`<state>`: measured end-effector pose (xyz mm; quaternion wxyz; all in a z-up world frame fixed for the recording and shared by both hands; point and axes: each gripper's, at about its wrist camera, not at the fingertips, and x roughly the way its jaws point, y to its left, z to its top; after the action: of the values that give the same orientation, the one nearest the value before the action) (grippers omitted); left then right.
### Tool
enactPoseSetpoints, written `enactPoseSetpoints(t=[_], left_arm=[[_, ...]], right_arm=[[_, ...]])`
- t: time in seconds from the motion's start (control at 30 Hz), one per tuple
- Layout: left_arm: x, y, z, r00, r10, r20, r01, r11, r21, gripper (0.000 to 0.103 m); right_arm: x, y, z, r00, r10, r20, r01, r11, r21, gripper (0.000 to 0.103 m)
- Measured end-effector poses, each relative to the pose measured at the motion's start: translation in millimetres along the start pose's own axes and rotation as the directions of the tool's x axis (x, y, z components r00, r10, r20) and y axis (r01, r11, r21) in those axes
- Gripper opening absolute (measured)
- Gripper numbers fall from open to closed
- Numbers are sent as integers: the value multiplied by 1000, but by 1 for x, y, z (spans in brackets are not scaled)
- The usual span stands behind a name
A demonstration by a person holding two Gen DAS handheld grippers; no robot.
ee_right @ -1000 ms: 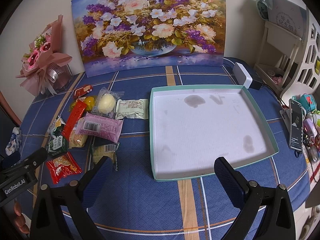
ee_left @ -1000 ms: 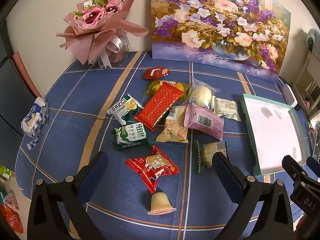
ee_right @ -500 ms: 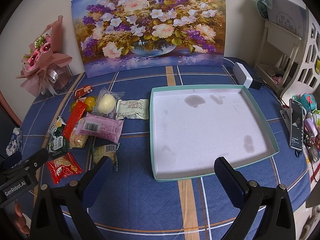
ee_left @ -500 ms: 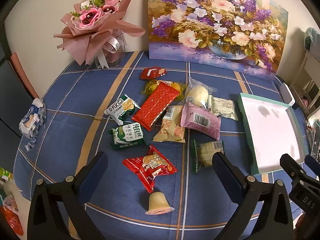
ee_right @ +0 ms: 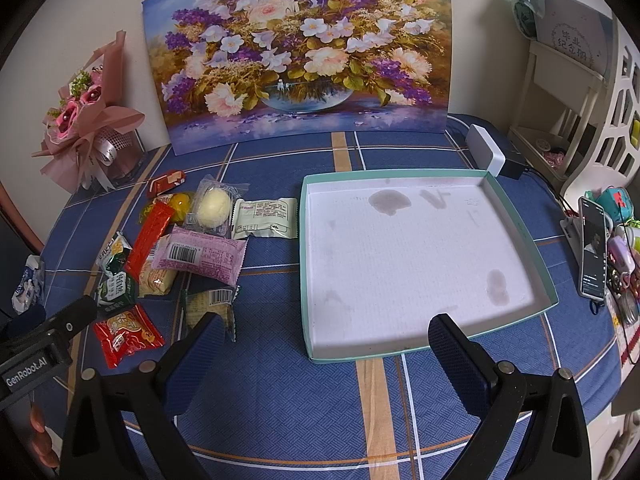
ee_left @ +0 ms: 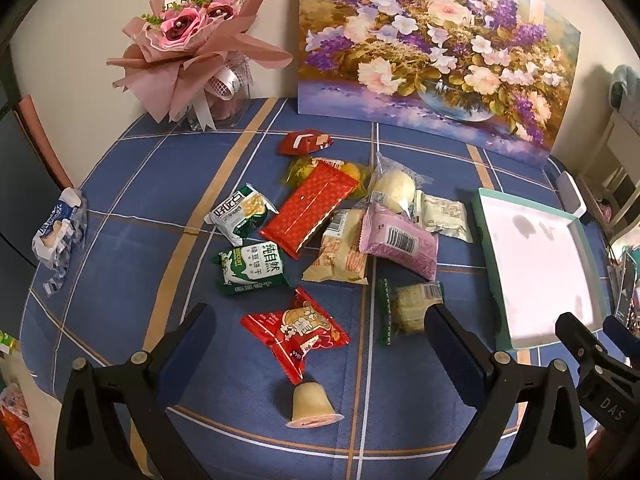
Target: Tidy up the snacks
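Several wrapped snacks lie scattered on the blue checked tablecloth: a long red bar (ee_left: 309, 209), a pink packet (ee_left: 397, 240), a green biscuit packet (ee_left: 251, 269), a red rice-cracker packet (ee_left: 295, 331) and a jelly cup (ee_left: 312, 405). A shallow teal-rimmed tray (ee_right: 307, 264) with a white floor sits to their right, holding nothing. My left gripper (ee_left: 320, 344) hovers open above the near snacks, the red packet and the jelly cup between its fingers' lines. My right gripper (ee_right: 324, 356) hangs open over the tray's near edge. The pink packet (ee_right: 200, 255) also shows in the right wrist view.
A flower painting (ee_right: 296, 56) leans on the back wall, and a pink bouquet (ee_left: 192, 44) stands at the back left. A crumpled blue-white wrapper (ee_left: 60, 232) lies at the left edge. A phone (ee_right: 593, 248) and clutter sit at the right. A white box (ee_right: 486, 155) lies behind the tray.
The left wrist view has shifted slightly, with the snacks sliding a little left and down in frame. The right gripper has stayed almost still. Both stay open.
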<state>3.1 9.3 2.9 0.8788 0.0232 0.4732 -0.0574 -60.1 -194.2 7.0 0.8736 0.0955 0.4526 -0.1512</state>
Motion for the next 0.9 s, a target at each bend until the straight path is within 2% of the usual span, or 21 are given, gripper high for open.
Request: enactPoseSetpoints(t=[0.3,0.53,0.77,0.9], left_arm=[[-3,6,1,1000,-13,26,14,999,-43,103],[-13,2,1,994,-14,107,16,1000,-22,103],[-14,2,4,994,-34,103,35,999,-9,103],[-18,2,5,993,-17,117,17,1000,2,103]], right_arm=[[0,0,0,1000,0,0,0,1000,0,103],[0,0,0,1000,1,0,-1,1000,0,103],[0,0,0,1000,1,0,-1,1000,1,103],[-2,-1,2,1000,1,-1,-1,1000,1,103]])
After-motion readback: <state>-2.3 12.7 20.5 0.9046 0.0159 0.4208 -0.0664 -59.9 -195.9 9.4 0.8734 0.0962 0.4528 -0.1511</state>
